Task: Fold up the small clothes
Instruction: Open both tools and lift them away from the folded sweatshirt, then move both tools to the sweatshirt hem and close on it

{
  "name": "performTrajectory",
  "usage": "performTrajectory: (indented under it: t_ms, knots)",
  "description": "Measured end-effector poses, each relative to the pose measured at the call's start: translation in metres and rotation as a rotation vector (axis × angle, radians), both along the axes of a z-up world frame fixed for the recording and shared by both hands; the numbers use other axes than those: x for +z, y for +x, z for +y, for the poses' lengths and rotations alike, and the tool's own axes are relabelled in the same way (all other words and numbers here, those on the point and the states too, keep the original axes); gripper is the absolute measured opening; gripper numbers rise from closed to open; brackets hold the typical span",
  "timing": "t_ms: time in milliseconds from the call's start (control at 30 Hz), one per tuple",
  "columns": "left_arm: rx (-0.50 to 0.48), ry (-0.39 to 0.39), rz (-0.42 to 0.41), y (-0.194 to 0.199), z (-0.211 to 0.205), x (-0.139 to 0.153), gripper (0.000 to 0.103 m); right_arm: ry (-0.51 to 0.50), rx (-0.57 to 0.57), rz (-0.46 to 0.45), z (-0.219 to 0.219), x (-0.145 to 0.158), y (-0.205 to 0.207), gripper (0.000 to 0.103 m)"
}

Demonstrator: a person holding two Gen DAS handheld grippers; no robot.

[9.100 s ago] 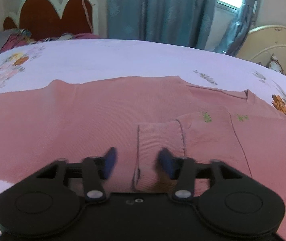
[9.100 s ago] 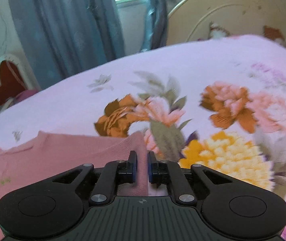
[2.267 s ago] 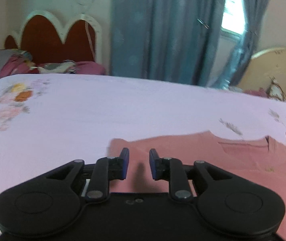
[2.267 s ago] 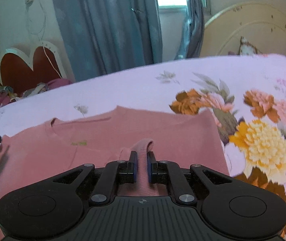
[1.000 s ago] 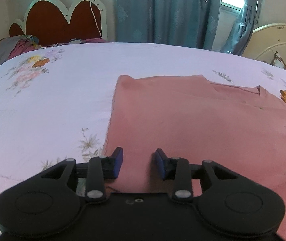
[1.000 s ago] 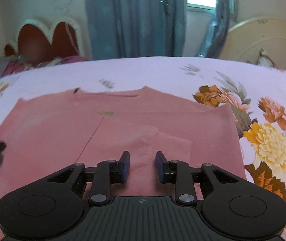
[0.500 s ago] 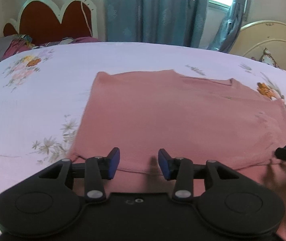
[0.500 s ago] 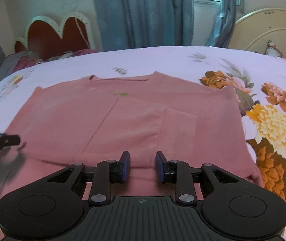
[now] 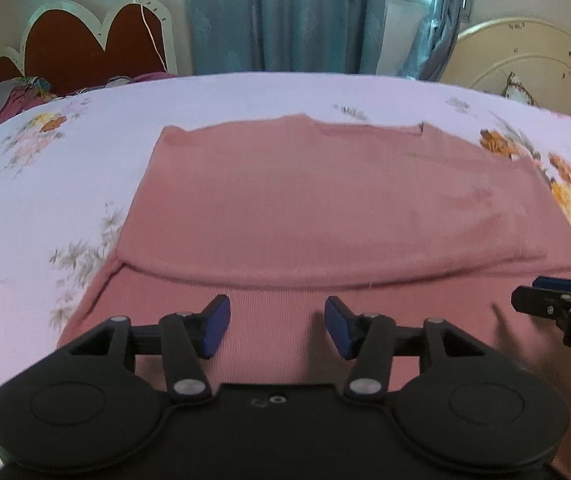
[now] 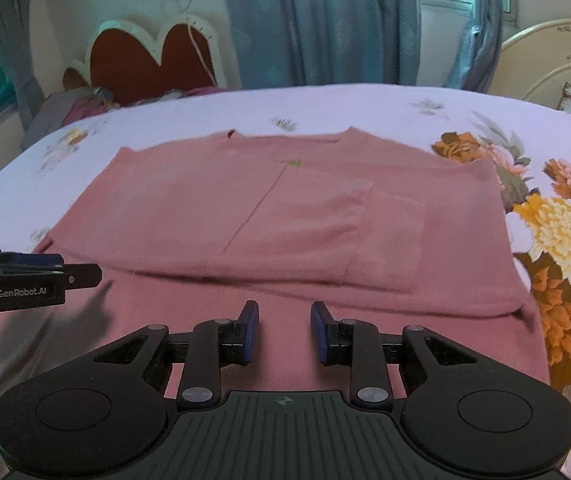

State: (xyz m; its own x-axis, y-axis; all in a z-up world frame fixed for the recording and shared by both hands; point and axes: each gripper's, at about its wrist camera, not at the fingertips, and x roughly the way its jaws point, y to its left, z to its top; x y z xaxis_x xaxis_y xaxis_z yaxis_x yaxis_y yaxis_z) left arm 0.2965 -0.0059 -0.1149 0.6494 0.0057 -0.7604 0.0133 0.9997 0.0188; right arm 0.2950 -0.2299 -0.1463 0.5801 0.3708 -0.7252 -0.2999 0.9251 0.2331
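Note:
A pink knit sweater (image 9: 325, 208) lies flat on the bed with both sleeves folded in over its body; it also shows in the right wrist view (image 10: 285, 208). My left gripper (image 9: 276, 328) is open and empty, hovering above the near hem on the left half. My right gripper (image 10: 284, 334) is open and empty above the near hem on the right half. Each gripper shows in the other's view: the right one at the right edge (image 9: 565, 308), the left one at the left edge (image 10: 37, 276).
The bed has a lilac floral sheet (image 9: 65, 168), with big orange and yellow flowers (image 10: 561, 232) right of the sweater. A red heart-shaped headboard (image 9: 85, 48), a clothes pile (image 10: 73, 108), blue curtains (image 9: 285, 16) and a cream round headboard (image 9: 525, 68) stand behind.
Both grippers have drawn back toward the near hem, so more of the sweater shows. The left gripper's jaws have opened a little wider. Earlier the right gripper let go of the folded sleeve.

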Motion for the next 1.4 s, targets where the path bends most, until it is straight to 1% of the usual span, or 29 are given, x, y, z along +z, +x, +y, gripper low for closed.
performTrajectory:
  t_ms: [133,200,233,267,300,500,533,567,600,633,667,767,867,933,1067,1233,1300,1400]
  knots:
    - [-0.009,0.039,0.028,-0.007,0.003,-0.017,0.052,-0.063,0.023,0.022,0.007,-0.017,-0.007,0.028]
    - [-0.016,0.058,0.010,-0.014,0.008,-0.021,0.059,-0.107,0.038,-0.006,0.005,-0.021,-0.014,0.028]
    - [-0.016,0.071,0.005,-0.016,0.011,-0.022,0.061,-0.126,0.035,-0.009,0.003,-0.021,-0.017,0.028]
    - [-0.012,0.076,0.003,-0.020,0.015,-0.022,0.064,-0.131,0.021,-0.004,-0.001,-0.020,-0.020,0.028]
    - [-0.005,0.073,0.005,-0.022,0.019,-0.021,0.066,-0.132,0.007,0.001,-0.006,-0.019,-0.023,0.028]
    - [0.009,0.066,0.010,-0.048,0.047,-0.018,0.066,-0.207,-0.058,-0.005,-0.020,-0.015,-0.060,0.028]
    - [0.010,0.067,0.012,-0.054,0.051,-0.017,0.066,-0.208,-0.068,-0.004,-0.020,-0.012,-0.067,0.028]
    - [0.015,0.067,0.016,-0.059,0.054,-0.015,0.065,-0.183,-0.079,-0.002,-0.021,-0.008,-0.076,0.028]
    - [0.020,0.058,0.020,-0.066,0.058,-0.011,0.063,-0.146,-0.084,-0.002,-0.022,-0.004,-0.084,0.028]
    - [0.020,0.046,0.019,-0.072,0.060,-0.008,0.063,-0.102,-0.084,0.001,-0.022,0.001,-0.093,0.028]
    - [0.014,0.029,0.012,-0.080,0.061,-0.004,0.063,-0.089,-0.083,0.001,-0.016,0.004,-0.100,0.028]
    - [-0.032,0.014,0.000,-0.100,0.057,-0.001,0.063,-0.130,-0.044,-0.004,0.008,0.005,-0.119,0.028]
    - [-0.073,0.020,0.024,-0.121,0.054,-0.010,0.063,-0.159,-0.046,0.015,0.017,-0.002,-0.135,0.028]
    - [-0.074,0.039,0.023,-0.134,0.057,-0.015,0.063,-0.194,-0.062,0.004,0.013,-0.003,-0.147,0.028]
    - [-0.070,0.052,0.021,-0.155,0.070,-0.015,0.064,-0.209,-0.135,0.023,-0.013,-0.002,-0.165,0.028]
    - [-0.051,0.039,0.027,-0.173,0.078,-0.010,0.065,-0.223,-0.172,0.028,-0.024,0.003,-0.190,0.028]
    - [-0.039,0.028,0.029,-0.179,0.081,-0.007,0.069,-0.216,-0.179,0.020,-0.023,0.008,-0.199,0.028]
    - [-0.020,0.018,0.026,-0.188,0.086,-0.003,0.071,-0.224,-0.186,0.010,-0.022,0.011,-0.212,0.028]
